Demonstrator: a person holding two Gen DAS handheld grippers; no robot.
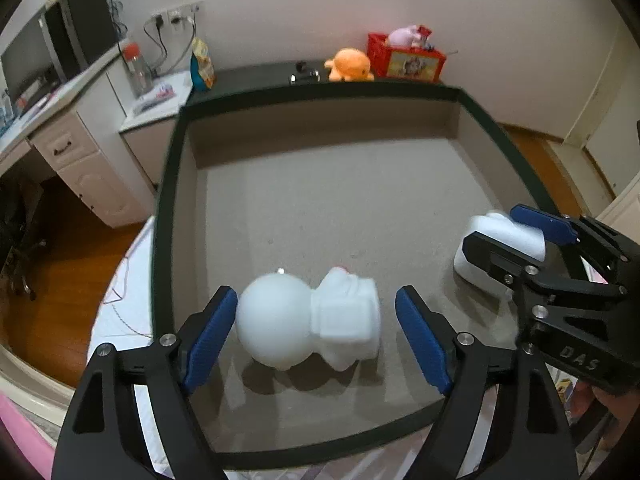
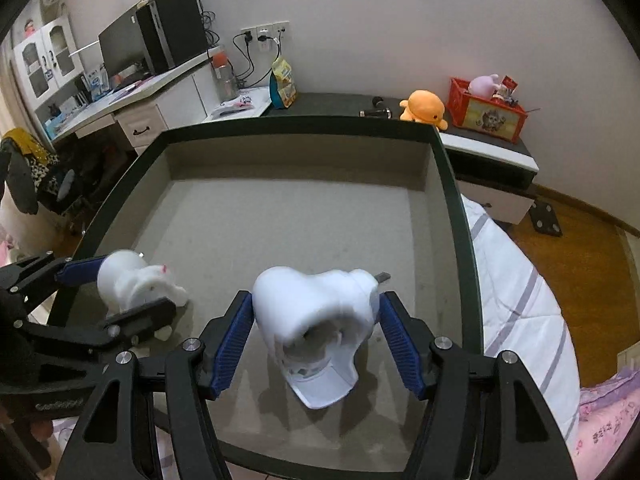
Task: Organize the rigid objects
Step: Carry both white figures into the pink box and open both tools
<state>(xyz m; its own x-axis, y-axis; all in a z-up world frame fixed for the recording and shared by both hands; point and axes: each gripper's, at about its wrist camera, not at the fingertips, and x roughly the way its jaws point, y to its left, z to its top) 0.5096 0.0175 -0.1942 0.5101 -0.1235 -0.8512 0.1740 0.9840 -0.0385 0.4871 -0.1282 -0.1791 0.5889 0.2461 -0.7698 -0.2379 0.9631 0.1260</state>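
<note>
A white round-headed figurine (image 1: 308, 320) lies on its side on the grey felt floor of a large shallow tray (image 1: 320, 92) with a dark green rim. Its ball-shaped head points toward the tray's left wall, its blocky body toward the centre. It lies between the blue pads of the left hand-held gripper (image 1: 316, 336), whose jaws stand spread. The left pad sits right against the head; the right pad stands clear of the body, so nothing is squeezed.

A second white figurine (image 2: 316, 320) is further right in the same tray. In the right wrist view it looks blurred, with a rounded top and a hollow underside facing the camera. It sits between the pads of the right hand-held gripper (image 2: 316, 340). Those jaws are spread wide, and the pads are just beside the figurine. The blur hides whether they press on it.

The two hand-held grippers are side by side over the near half of the tray, each angled downward. The far half of the tray is bare felt.

The tray rests on a bed with a white striped quilt (image 2: 516, 292). Beyond it, a dark low cabinet (image 2: 492, 152) against the wall carries an orange plush toy (image 2: 424, 110) and a red crate (image 2: 486, 114) with a pink plush inside. At the left, a white desk (image 2: 132, 104) bears a monitor and a computer tower.
</note>
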